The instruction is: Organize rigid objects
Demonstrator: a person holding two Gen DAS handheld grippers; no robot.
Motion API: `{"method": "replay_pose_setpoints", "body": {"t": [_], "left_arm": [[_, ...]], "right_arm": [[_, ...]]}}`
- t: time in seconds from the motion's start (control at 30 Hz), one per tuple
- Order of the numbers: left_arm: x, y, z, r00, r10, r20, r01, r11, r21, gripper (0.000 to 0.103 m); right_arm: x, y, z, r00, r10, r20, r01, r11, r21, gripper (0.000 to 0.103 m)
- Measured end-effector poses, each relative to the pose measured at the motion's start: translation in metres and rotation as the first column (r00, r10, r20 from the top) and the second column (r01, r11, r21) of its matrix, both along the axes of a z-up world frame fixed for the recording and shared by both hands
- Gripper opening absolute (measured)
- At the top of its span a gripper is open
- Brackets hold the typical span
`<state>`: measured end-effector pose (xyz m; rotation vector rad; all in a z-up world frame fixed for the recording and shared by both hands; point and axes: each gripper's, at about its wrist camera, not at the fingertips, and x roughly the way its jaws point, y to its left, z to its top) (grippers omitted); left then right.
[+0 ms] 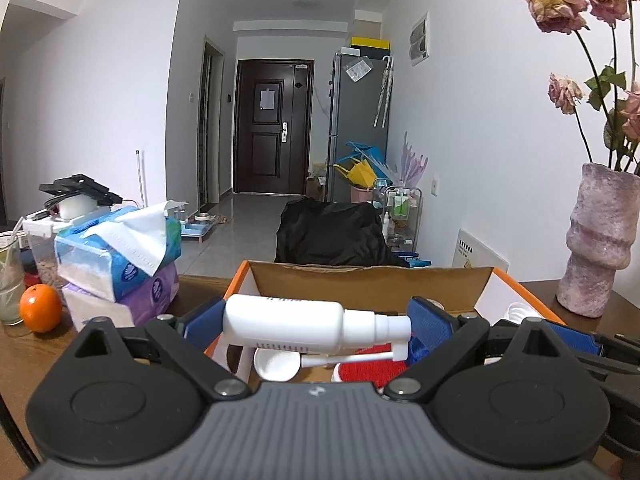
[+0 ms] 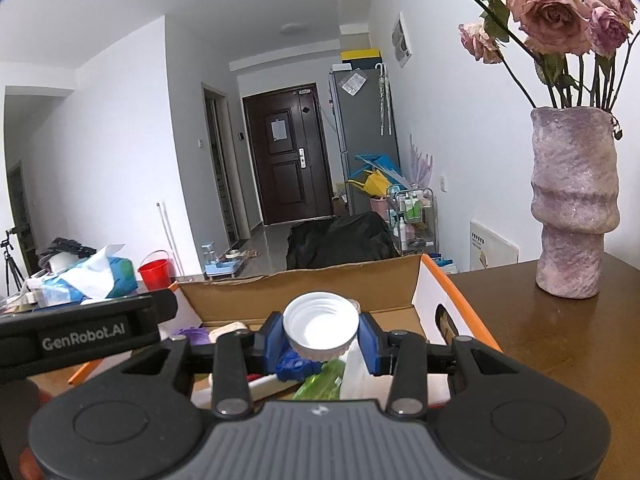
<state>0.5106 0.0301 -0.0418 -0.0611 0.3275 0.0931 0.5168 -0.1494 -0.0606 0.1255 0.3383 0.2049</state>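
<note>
left gripper (image 1: pixel 316 326) clamped on white spray bottle (image 1: pixel 288 322), long axis crosswise, lower centre, above open cardboard box (image 1: pixel 368 280) | right gripper (image 2: pixel 320 334) clenched on white cap (image 2: pixel 320 326), lower centre, over same box | drop-in pending

Vase (image 2: pixel 572 208) with dried roses (image 2: pixel 556 20), tissue packs (image 1: pixel 116 256), orange (image 1: pixel 41 307)

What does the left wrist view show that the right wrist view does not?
Left wrist only: the left gripper clamped on a white spray bottle lying crosswise, and an orange beside stacked tissue packs.
Right wrist only: the right gripper pinching a white screw cap, and a red bucket on the floor.
Both: the cardboard box, the pink vase of dried roses, and the dark door.
</note>
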Motion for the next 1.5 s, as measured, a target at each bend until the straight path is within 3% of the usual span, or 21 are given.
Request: {"method": "replay_pose_setpoints", "body": {"t": [0.73,0.77,0.83,0.9,0.97,1.03,1.5], "left_arm": [[0.059,0.009,-0.011,0.997,-0.004,-0.075,0.002,1.0,-0.027,0.099],[0.058,0.01,-0.01,0.997,-0.005,-0.072,0.003,0.999,-0.032,0.1],[0.056,0.011,-0.009,0.998,0.009,-0.055,-0.01,1.0,-0.022,0.103],[0.054,0.011,-0.008,0.999,0.021,-0.041,-0.021,1.0,-0.001,0.103],[0.055,0.013,-0.008,0.999,0.03,-0.043,-0.03,1.0,0.004,0.103],[0.055,0.016,-0.008,0.998,0.038,-0.049,-0.039,0.999,-0.004,0.103],[0.023,0.026,0.007,0.998,0.05,-0.048,-0.05,0.999,0.005,0.103]], "right_arm": [[0.055,0.002,-0.007,0.997,-0.058,-0.054,0.054,0.997,-0.063,0.04],[0.055,0.002,-0.007,0.997,-0.056,-0.053,0.053,0.996,-0.073,0.044],[0.055,0.002,-0.007,0.997,-0.057,-0.06,0.051,0.994,-0.093,0.073],[0.055,0.001,-0.007,0.995,-0.078,-0.055,0.073,0.992,-0.099,0.086],[0.055,-0.001,-0.006,0.995,-0.084,-0.059,0.078,0.992,-0.103,0.089],[0.055,-0.003,-0.006,0.994,-0.086,-0.063,0.08,0.992,-0.098,0.101],[0.026,-0.01,0.011,0.997,-0.081,-0.008,0.08,0.993,-0.089,0.103]]}}
